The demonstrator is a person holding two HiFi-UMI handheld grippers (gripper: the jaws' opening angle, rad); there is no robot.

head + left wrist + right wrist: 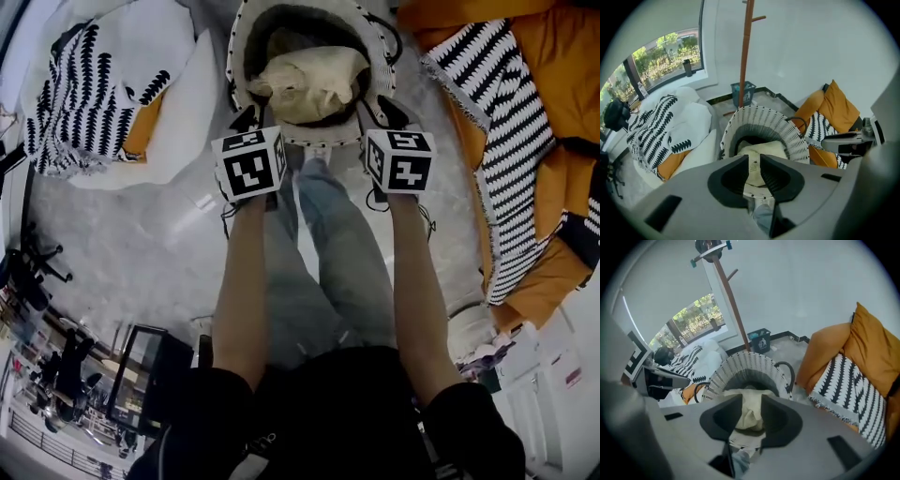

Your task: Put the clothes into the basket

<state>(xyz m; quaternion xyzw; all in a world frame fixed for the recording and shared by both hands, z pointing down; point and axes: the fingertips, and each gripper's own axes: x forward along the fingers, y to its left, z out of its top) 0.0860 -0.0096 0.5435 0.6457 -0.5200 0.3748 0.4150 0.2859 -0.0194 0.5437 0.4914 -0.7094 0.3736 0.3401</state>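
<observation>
- Left gripper and right gripper both have their jaws parted, pinching nothing.
- Cream clothes lie in the woven basket on the grey floor.
- Only the gripper views show the coat stand and window.

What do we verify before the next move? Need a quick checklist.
1. Cream garment inside the basket: ok, it lies heaped in the basket.
2. Left gripper released: ok, jaws apart, nothing pinched; the garment shows beyond the gap.
3. Right gripper released: ok, jaws apart, nothing pinched.
4. Garment clear of the near rim: cannot tell, its front edge reaches the rim in the head view.
5. More clothes to fetch: cannot tell; the black-and-white patterned cloth at the left may be a throw, not clothing.
</observation>
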